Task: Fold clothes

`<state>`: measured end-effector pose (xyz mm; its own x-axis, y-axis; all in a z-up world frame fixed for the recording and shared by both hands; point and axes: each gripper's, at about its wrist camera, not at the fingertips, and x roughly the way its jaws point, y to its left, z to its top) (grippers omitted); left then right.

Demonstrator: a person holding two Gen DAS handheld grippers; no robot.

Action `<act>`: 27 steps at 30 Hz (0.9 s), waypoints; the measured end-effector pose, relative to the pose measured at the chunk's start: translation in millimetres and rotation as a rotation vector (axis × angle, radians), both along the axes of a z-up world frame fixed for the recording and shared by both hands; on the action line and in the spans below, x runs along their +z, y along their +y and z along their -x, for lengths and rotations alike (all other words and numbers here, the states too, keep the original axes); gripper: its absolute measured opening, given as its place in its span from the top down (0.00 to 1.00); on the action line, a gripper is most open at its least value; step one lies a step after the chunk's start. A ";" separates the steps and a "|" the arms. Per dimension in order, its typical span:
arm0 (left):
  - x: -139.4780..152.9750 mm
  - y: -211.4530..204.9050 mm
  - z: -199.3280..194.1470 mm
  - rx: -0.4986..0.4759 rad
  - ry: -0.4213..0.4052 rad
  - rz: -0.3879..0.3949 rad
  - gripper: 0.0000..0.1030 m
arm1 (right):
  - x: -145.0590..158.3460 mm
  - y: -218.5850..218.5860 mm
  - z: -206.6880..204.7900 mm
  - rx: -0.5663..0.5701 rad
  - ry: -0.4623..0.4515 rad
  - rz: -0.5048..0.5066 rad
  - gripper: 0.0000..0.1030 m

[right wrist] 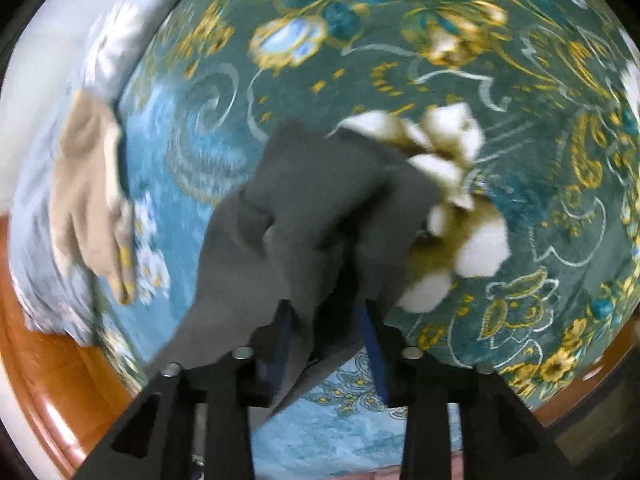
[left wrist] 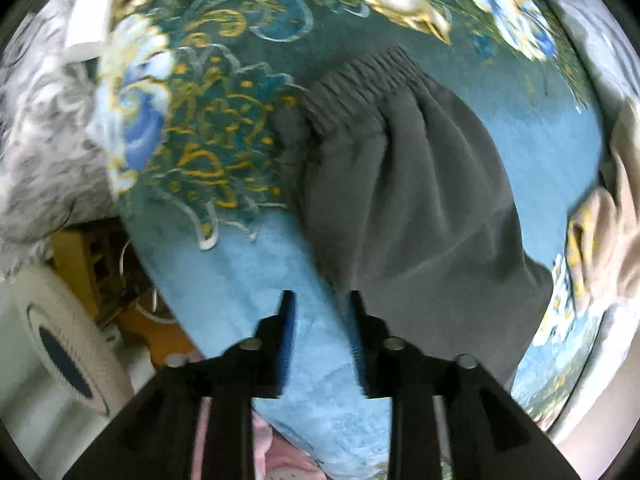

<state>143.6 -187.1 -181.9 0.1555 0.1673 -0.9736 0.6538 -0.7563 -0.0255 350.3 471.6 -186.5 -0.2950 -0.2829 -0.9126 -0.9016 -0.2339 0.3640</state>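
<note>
The left gripper (left wrist: 322, 298) hung with its fingers spread apart and nothing between them, only pale blue blanket (left wrist: 248, 276) showing through the gap. Just past the right-hand fingertip began the gray shorts (left wrist: 404, 200), lying flat on the blanket and running away from the fingers, their gathered elastic waistband (left wrist: 360, 80) at the far end. Beyond that lay the blanket's dark teal part with gold and blue flowers.

The right gripper (right wrist: 326, 306) had a bunch of the same gray shorts (right wrist: 312, 208) between its fingers; the blur made it hard to say whether they actually pinched the cloth. The fabric rose crumpled ahead of the fingertips. Well to the left of the fingers a beige garment (right wrist: 90, 188) lay near the blanket's edge, over a light gray sheet (right wrist: 60, 48). An orange wooden frame (right wrist: 52, 368) curved along the near left.
</note>
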 end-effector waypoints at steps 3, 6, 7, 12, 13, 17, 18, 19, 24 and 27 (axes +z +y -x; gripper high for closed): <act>13.7 4.5 2.7 0.082 0.041 -0.055 0.63 | 0.6 11.8 -22.2 -0.109 0.061 0.012 0.49; 25.0 19.2 6.2 0.082 0.051 -0.094 0.59 | -6.7 15.4 -35.2 -0.203 0.150 0.059 0.41; 28.8 28.8 8.8 0.064 0.051 -0.101 0.59 | -9.1 15.5 -35.7 -0.220 0.178 0.073 0.41; 48.1 75.0 1.7 -0.031 0.067 -0.121 0.59 | -29.7 14.9 -8.5 -0.208 0.232 0.120 0.41; 53.5 86.0 2.8 -0.051 0.073 -0.130 0.59 | -36.6 17.0 -4.0 -0.221 0.225 0.132 0.41; 70.1 117.4 8.1 -0.146 0.088 -0.135 0.59 | -49.8 22.4 9.3 -0.275 0.218 0.156 0.49; 73.4 125.6 9.5 -0.175 0.093 -0.132 0.59 | -52.4 23.6 12.4 -0.289 0.217 0.161 0.67; 74.1 130.2 10.1 -0.188 0.094 -0.130 0.59 | -53.2 24.5 16.0 -0.287 0.217 0.160 0.74; 71.5 143.8 10.0 -0.212 0.082 -0.134 0.59 | -18.9 30.4 12.7 -0.194 0.360 0.093 0.82; 69.4 146.2 7.6 -0.221 0.079 -0.138 0.59 | -23.2 34.1 0.5 -0.180 0.344 0.077 0.82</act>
<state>136.0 -40.9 -112.5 0.1270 0.2693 -0.9547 0.4648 -0.8664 -0.1826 349.8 505.7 -209.7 -0.6308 -0.2623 -0.7302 -0.7483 -0.0432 0.6620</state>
